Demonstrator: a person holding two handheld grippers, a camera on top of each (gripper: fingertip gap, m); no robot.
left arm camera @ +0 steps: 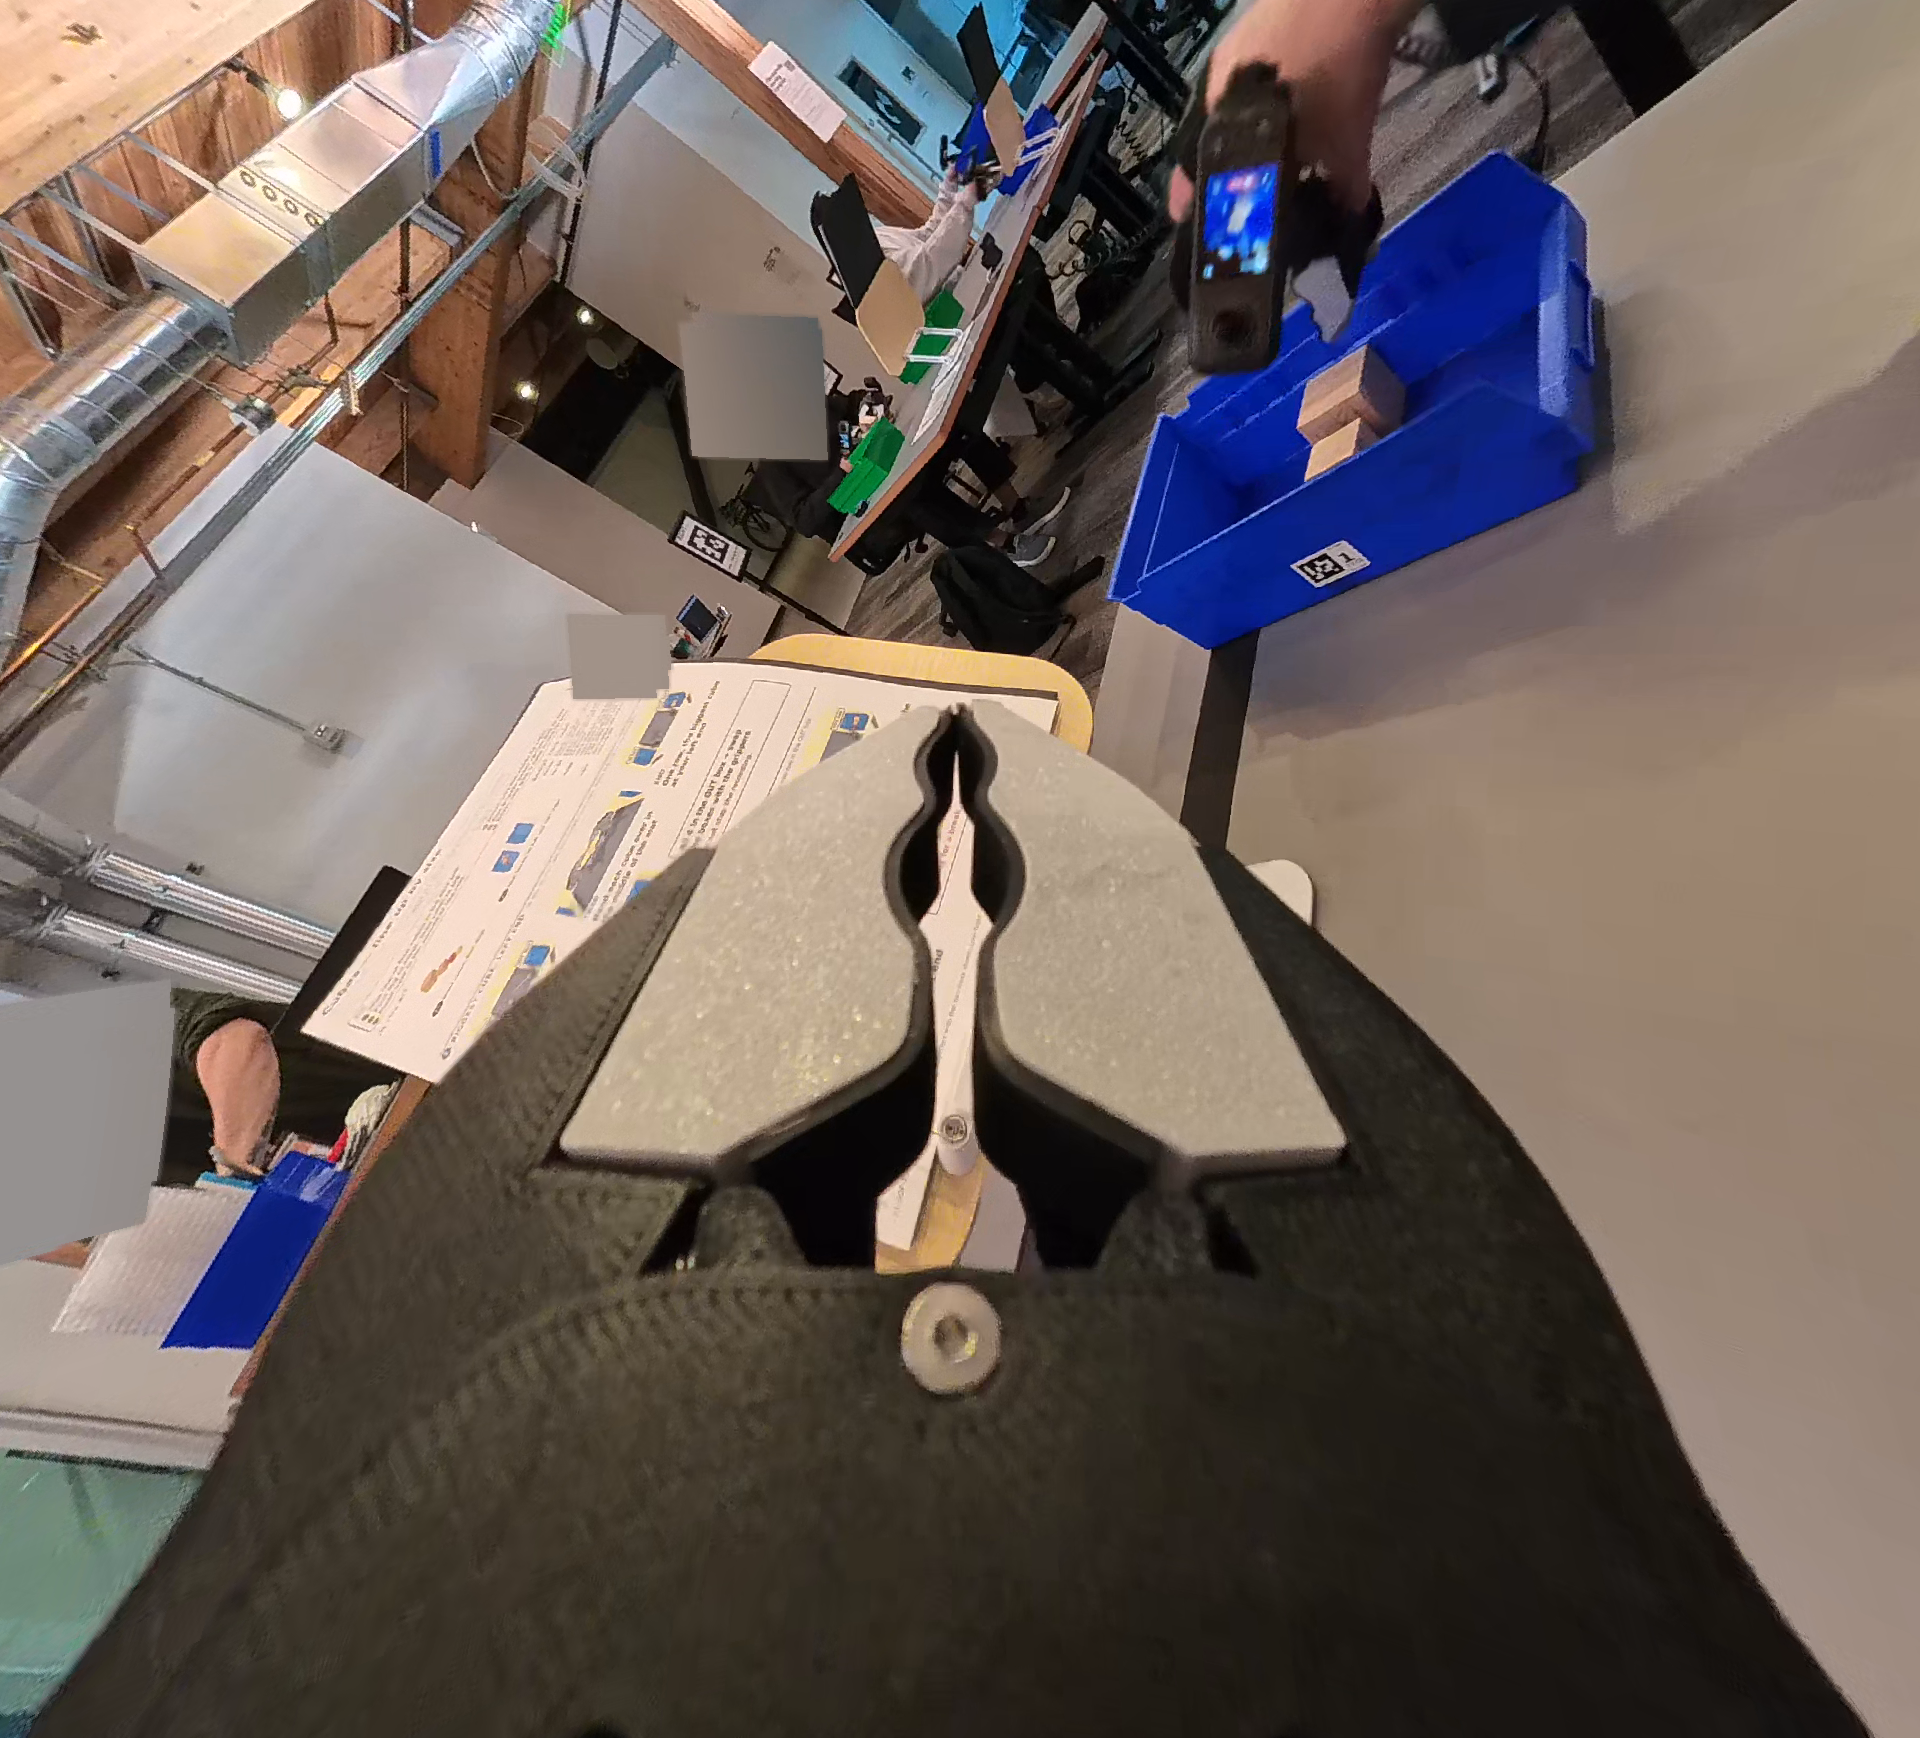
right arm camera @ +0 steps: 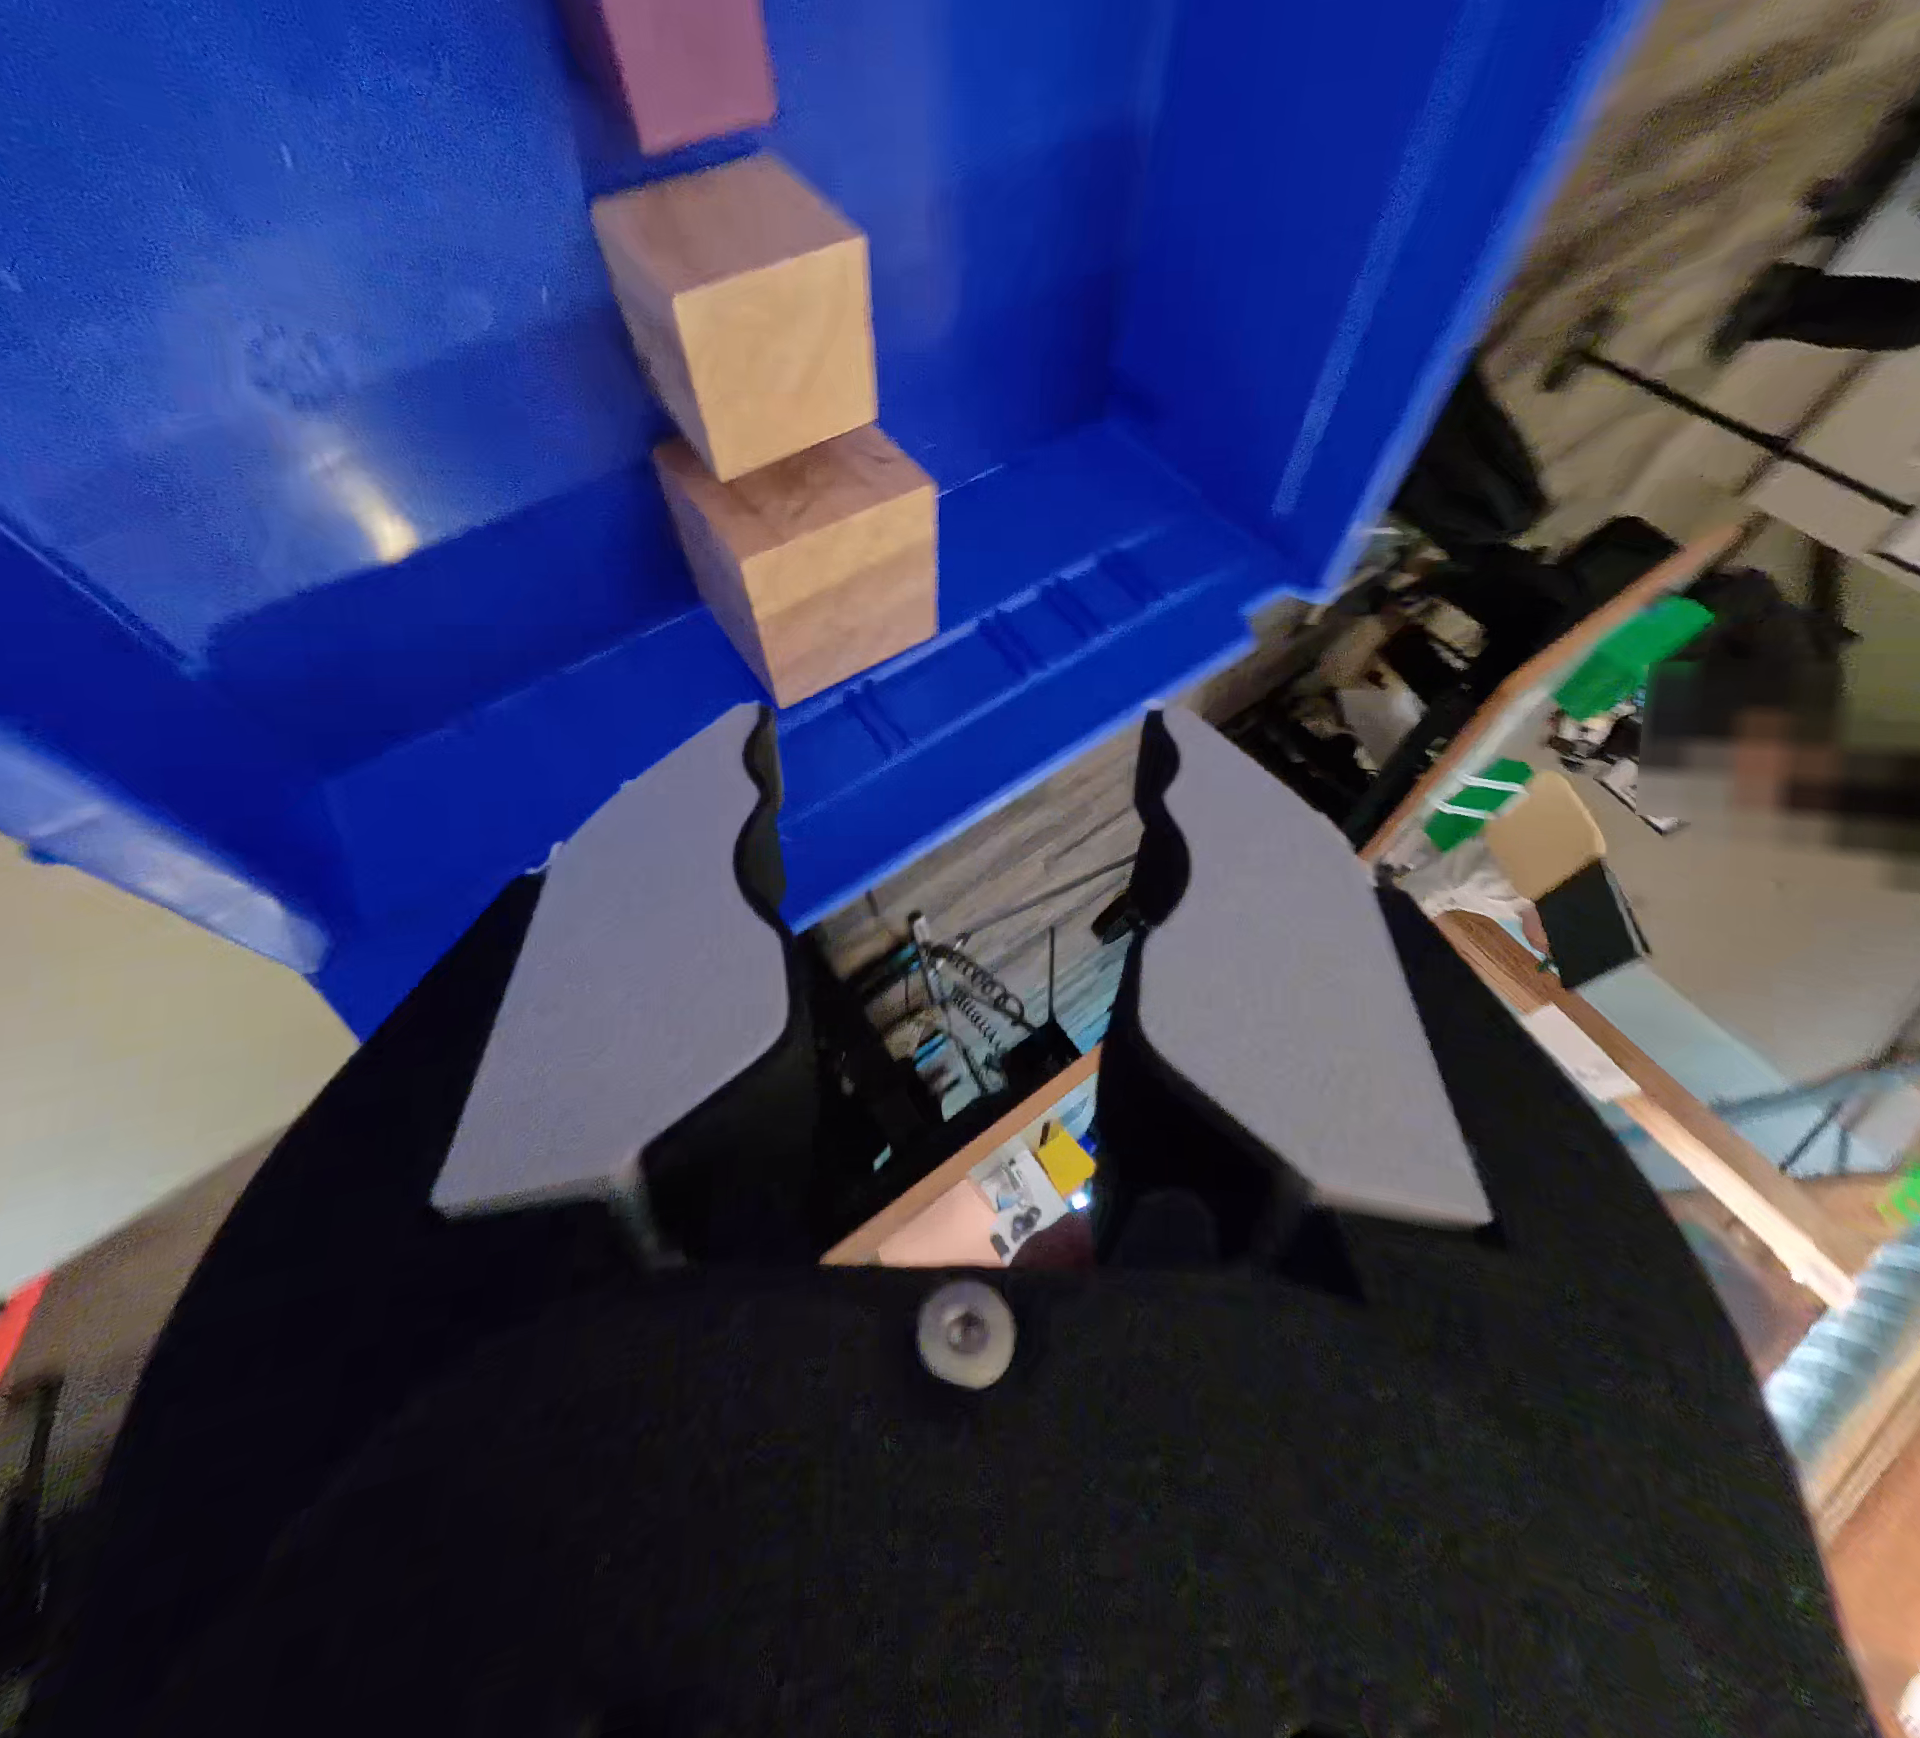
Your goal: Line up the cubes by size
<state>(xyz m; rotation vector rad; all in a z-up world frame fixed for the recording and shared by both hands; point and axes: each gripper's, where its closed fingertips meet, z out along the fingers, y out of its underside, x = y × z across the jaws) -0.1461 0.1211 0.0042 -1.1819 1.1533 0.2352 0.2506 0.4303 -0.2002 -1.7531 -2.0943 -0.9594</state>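
Three cubes stand in a row inside a blue bin (right arm camera: 312, 234): a purple cube (right arm camera: 675, 26), a pale wooden cube (right arm camera: 758, 327) and a second wooden cube (right arm camera: 831, 566) nearest the bin's rim. My right gripper (right arm camera: 961, 732) is open and empty, with its fingertips at the bin's rim just short of the nearest wooden cube. My left gripper (left arm camera: 958, 714) is shut with nothing between the pads, held away from the bin over a printed sheet. In the left wrist view the blue bin (left arm camera: 1351, 514) sits on the grey table with wooden cubes (left arm camera: 1345, 410) in it, and the right gripper (left arm camera: 1236, 234) hovers above it in a person's hand.
A printed instruction sheet (left arm camera: 582, 857) lies on a wooden chair seat (left arm camera: 914, 654) off the table's edge. The grey table (left arm camera: 1610, 961) stretches right of my left gripper. Desks with green bins (left arm camera: 868, 462) and seated people are in the background. My right fingertips sit around 55 centimetres from my left ones. The purple cube (right arm camera: 675, 26) is closer to my right gripper, around 11 centimetres from its tips; the left tips are 55 centimetres off.
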